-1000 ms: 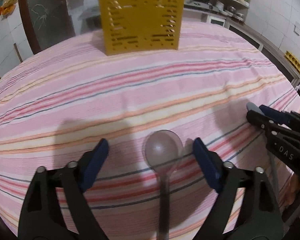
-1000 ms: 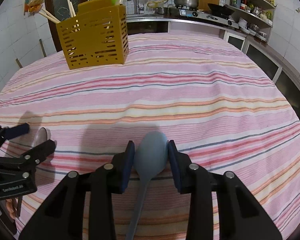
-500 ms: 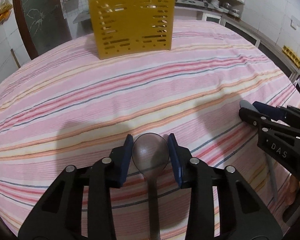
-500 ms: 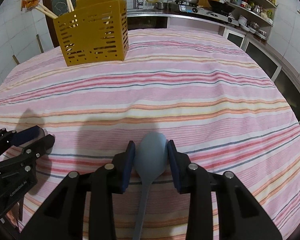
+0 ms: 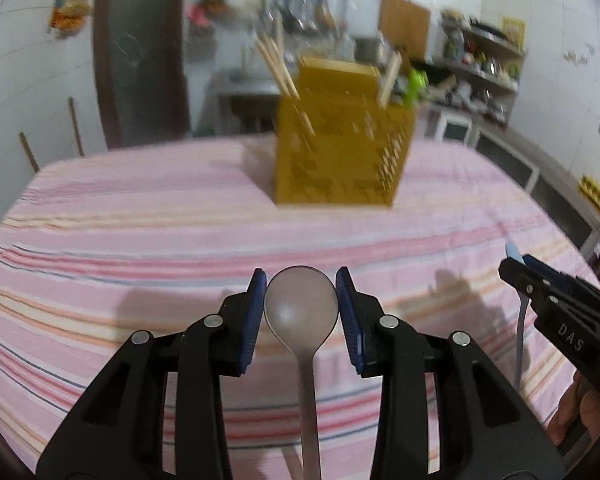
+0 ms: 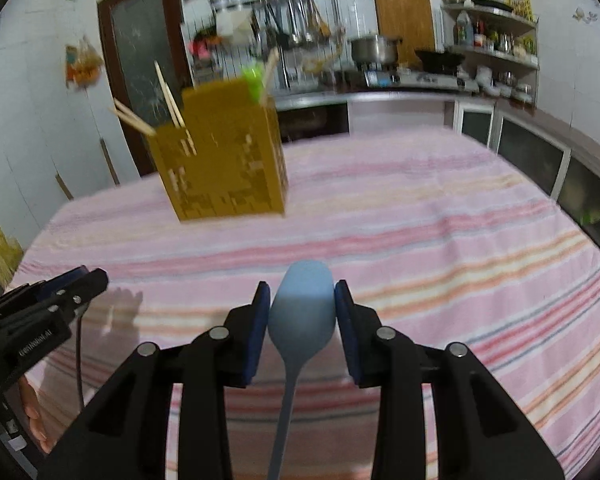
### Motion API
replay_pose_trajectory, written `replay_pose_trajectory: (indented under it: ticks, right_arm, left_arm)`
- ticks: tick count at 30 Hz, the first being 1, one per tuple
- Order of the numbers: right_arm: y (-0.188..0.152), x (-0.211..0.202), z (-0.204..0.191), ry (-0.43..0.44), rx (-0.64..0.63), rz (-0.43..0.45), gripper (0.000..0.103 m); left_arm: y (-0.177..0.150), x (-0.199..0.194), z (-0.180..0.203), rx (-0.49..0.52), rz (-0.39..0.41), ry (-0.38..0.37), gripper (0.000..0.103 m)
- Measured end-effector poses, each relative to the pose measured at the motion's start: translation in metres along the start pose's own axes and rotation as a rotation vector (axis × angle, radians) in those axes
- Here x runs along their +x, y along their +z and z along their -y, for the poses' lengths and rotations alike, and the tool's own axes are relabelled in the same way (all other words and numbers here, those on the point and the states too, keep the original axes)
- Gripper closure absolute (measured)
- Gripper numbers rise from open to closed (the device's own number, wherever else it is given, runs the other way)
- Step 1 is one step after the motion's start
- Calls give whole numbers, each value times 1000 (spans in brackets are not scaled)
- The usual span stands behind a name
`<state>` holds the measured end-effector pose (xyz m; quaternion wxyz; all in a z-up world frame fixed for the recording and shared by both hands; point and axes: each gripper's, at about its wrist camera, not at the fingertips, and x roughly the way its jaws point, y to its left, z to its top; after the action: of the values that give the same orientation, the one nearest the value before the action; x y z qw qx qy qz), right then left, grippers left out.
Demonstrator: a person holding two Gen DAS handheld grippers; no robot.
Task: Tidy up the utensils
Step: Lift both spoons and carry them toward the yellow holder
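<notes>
Pink striped cloth [image 5: 140, 240] covers the table before us, and behind it runs a tiled kitchen with a stove counter and open shelves [image 6: 496, 52] of jars and pots. Far across the cloth stands the yellow slotted utensil holder [image 5: 340, 152], with wooden chopsticks [image 5: 280, 68] leaning out of its left side and a green-topped piece [image 6: 253, 80] sticking up at its right; motion blurs it in both views. Our left gripper [image 5: 301, 308] has its blue pads pressed against both edges of a translucent grey spoon [image 5: 301, 310], bowl forward and handle running back between the black fingers toward the camera. Our right gripper [image 6: 302, 312] clamps a light blue spoon [image 6: 302, 308] the same way, bowl forward between the pads, handle trailing back. Each spoon is well short of the holder, over the near part of the cloth. In each wrist view the other gripper shows at the frame's edge, its spoon handle hanging below it, with part of a hand [image 5: 580, 412] behind.
</notes>
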<state>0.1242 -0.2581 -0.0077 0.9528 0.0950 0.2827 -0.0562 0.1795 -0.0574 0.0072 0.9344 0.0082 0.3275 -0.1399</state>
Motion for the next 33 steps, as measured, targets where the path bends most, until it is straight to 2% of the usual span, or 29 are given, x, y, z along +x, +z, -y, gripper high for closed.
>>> replay_pose_trajectory:
  ticks: [4,12,20,33]
  right_arm:
    - [8,-10,-11,4,-12,91,69]
    - [16,-24,-31,-28,-75,228,69]
    - [22,-28,-39,-31,-110,249,69]
    - [25,-31,-43,-32,-142,270,70]
  left_arm:
    - [8,-16,-10,-8,79,27,68]
    - [14,-33,-19,-4,164,60,68]
    - [16,-42,-22,8,224,92,68]
    - [21,-50,-18,33,271,99,68]
